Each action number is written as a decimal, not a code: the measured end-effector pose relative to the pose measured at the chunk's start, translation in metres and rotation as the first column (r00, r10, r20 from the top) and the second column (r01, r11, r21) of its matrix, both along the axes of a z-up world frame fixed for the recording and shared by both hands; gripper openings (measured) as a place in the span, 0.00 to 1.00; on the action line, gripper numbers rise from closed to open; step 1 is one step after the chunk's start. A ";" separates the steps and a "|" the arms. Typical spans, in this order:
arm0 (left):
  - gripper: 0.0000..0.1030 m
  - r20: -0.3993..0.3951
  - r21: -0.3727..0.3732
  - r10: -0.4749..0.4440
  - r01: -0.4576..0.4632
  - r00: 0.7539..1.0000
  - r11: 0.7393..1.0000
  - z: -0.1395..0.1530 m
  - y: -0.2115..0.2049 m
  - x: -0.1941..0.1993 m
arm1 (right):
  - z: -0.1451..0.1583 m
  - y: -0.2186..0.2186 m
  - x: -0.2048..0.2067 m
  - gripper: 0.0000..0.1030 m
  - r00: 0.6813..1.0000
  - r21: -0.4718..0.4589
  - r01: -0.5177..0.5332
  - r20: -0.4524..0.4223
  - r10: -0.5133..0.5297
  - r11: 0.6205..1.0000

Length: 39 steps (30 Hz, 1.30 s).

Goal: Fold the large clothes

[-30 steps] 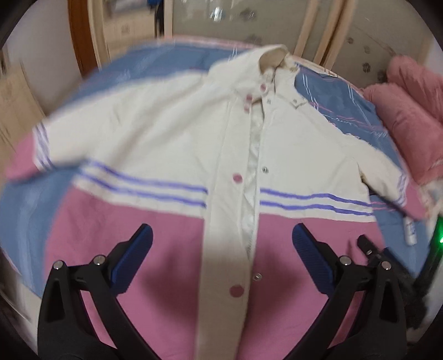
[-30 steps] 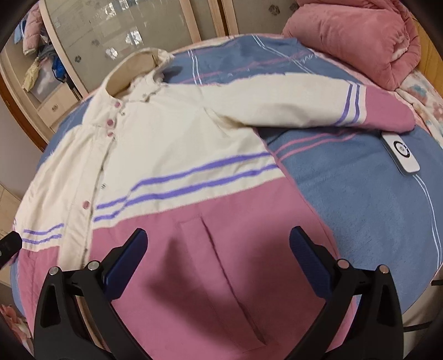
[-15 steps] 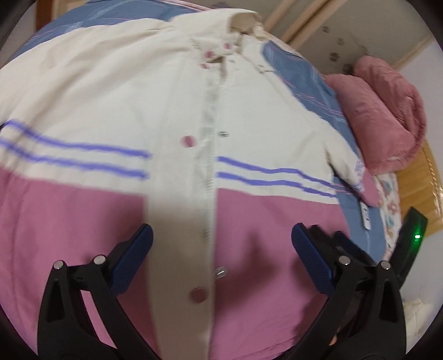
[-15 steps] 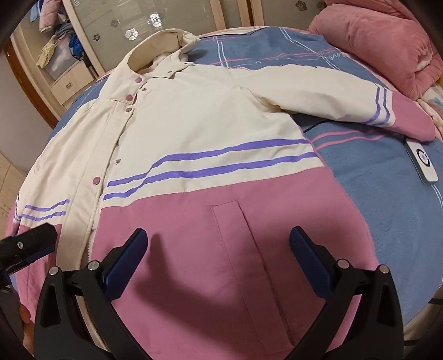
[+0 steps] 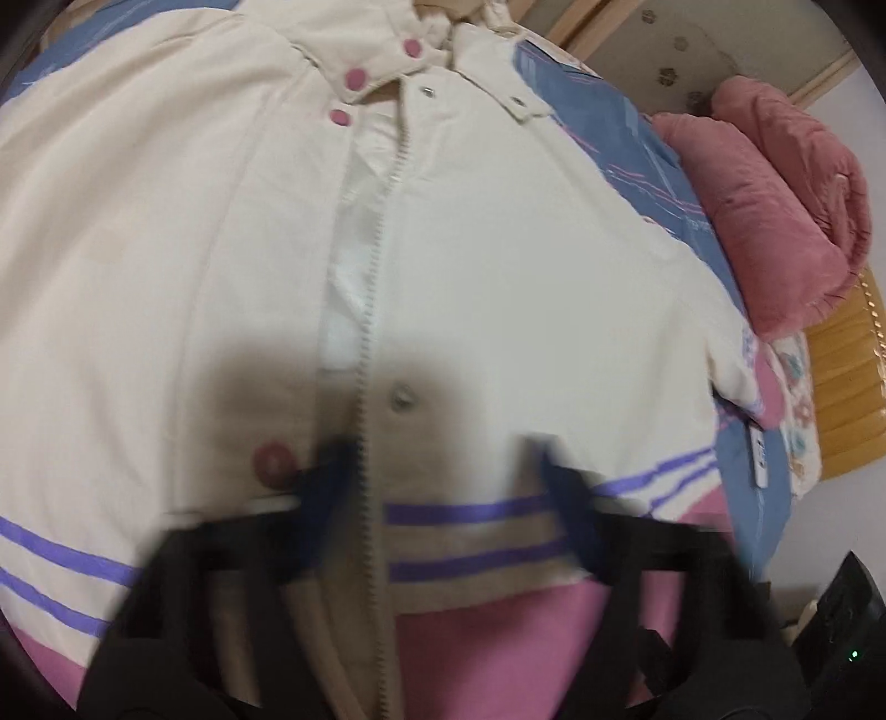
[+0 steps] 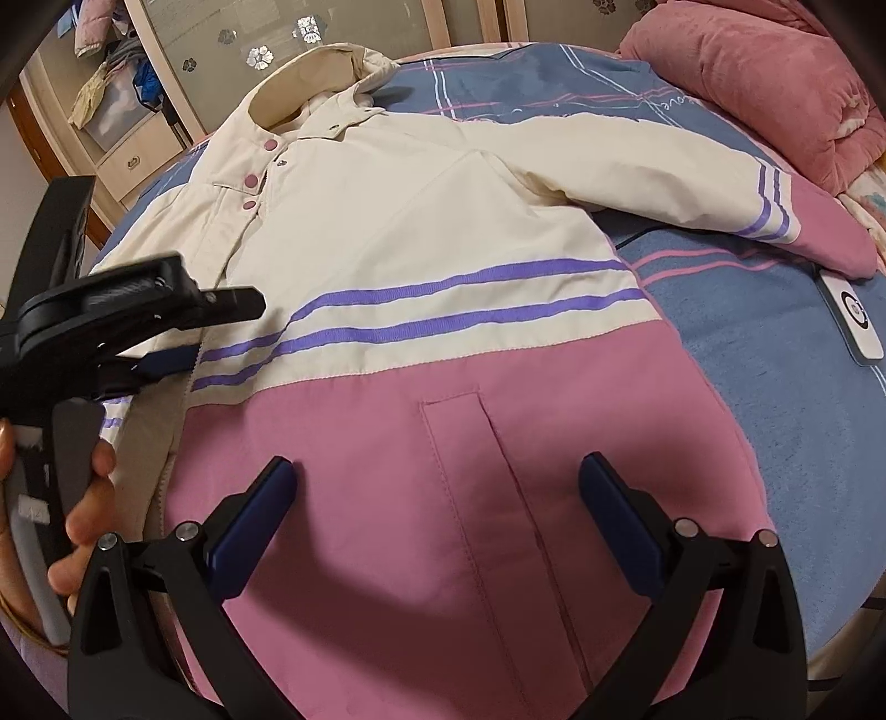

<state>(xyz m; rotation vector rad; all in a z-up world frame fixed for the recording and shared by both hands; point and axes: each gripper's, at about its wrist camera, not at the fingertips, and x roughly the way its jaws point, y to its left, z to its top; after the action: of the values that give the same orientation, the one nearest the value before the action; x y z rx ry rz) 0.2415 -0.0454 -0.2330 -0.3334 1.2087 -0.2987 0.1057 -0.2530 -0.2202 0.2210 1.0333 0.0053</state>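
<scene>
A cream and pink jacket (image 6: 432, 260) with purple stripes lies flat, front up, on the bed, collar at the far end; it also fills the left wrist view (image 5: 498, 266). My left gripper (image 5: 443, 471) is open and blurred, low over the zipper line (image 5: 368, 354) at the stripes. It also shows in the right wrist view (image 6: 183, 338) at the jacket's front placket. My right gripper (image 6: 437, 487) is open, empty, above the pink lower panel by the pocket (image 6: 470, 443). The right sleeve (image 6: 775, 210) stretches out to the right.
The bed has a blue striped sheet (image 6: 803, 354). A pink quilt (image 6: 775, 83) is bunched at the far right. A white remote-like device (image 6: 855, 318) lies on the sheet beside the sleeve cuff. Wardrobe doors (image 6: 249, 50) stand behind the bed.
My left gripper has moved forward and down toward the jacket's zipper at the stripes, and its jaws have narrowed. My right gripper has edged closer over the pink panel.
</scene>
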 end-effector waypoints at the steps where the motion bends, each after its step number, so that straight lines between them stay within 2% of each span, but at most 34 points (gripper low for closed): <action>1: 0.22 -0.007 -0.016 0.018 -0.018 1.000 1.000 -0.001 0.005 0.000 | 0.000 0.000 0.001 0.99 1.000 -0.005 0.005 0.001 -0.005 1.000; 2: 0.14 -0.008 -0.075 0.028 -0.029 1.000 0.997 -0.001 0.011 0.000 | 0.000 0.001 0.000 0.99 1.000 -0.012 0.007 0.002 -0.007 1.000; 3: 0.14 -0.006 -0.140 0.030 -0.031 1.000 0.990 -0.003 0.017 -0.001 | 0.001 0.003 0.000 0.99 1.000 -0.031 0.007 0.004 -0.007 0.999; 4: 0.13 -0.001 -0.155 0.031 -0.031 1.000 0.987 -0.002 0.020 -0.003 | 0.002 0.007 0.000 0.99 1.000 -0.068 0.000 0.015 0.001 0.998; 10: 0.08 0.053 -0.189 0.014 -0.004 0.998 0.982 0.009 0.015 -0.009 | -0.001 0.019 0.001 0.99 1.000 -0.090 -0.020 0.019 0.022 0.996; 12: 0.08 0.051 -0.141 0.026 -0.019 0.998 0.990 0.014 0.009 -0.008 | -0.002 0.018 0.001 0.99 1.000 -0.087 -0.021 0.020 0.023 0.996; 14: 0.08 0.033 -0.137 0.045 -0.040 0.998 0.990 0.011 0.017 -0.011 | -0.001 0.014 -0.001 0.99 1.000 -0.073 -0.015 0.023 0.017 0.997; 20: 0.08 0.000 -0.164 0.096 -0.094 0.995 0.982 0.000 0.044 -0.012 | 0.000 0.001 -0.002 0.99 1.000 -0.039 0.006 0.026 -0.005 0.999; 24: 0.08 0.016 -0.233 0.109 -0.102 0.994 0.967 0.009 0.048 -0.016 | 0.000 -0.004 -0.003 0.99 1.000 -0.032 0.014 0.026 -0.013 0.999; 25: 0.09 0.041 -0.234 0.094 -0.082 0.995 0.969 0.017 0.044 -0.019 | 0.000 -0.006 -0.003 0.99 0.999 -0.026 0.020 0.028 -0.019 0.999; 28: 0.15 0.117 -0.128 0.026 -0.011 0.993 0.992 0.042 0.023 -0.027 | -0.002 -0.013 -0.004 0.99 0.999 0.001 0.033 0.027 -0.033 0.999; 31: 0.37 0.114 -0.139 -0.010 0.026 0.993 0.990 0.047 0.014 -0.024 | -0.005 -0.015 -0.004 0.99 0.999 0.027 0.036 0.032 -0.037 0.999; 34: 0.38 0.135 -0.087 0.000 0.011 0.991 0.996 0.047 0.010 -0.012 | -0.007 -0.018 -0.004 0.99 0.999 0.045 0.035 0.036 -0.036 0.998; 36: 0.38 0.157 -0.084 0.014 -0.001 0.988 0.996 0.048 0.008 0.001 | -0.005 -0.019 -0.006 0.99 0.998 0.058 0.035 0.049 -0.038 0.998; 39: 0.46 0.115 -0.091 0.020 -0.009 0.993 0.996 0.041 0.005 0.023 | 0.003 -0.024 -0.008 0.99 0.995 0.104 0.036 0.089 -0.045 0.994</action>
<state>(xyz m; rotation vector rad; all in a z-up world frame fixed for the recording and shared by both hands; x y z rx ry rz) 0.2646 -0.0402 -0.1921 -0.3974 1.0800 -0.3561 0.0977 -0.2769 -0.2175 0.3315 0.9381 0.0314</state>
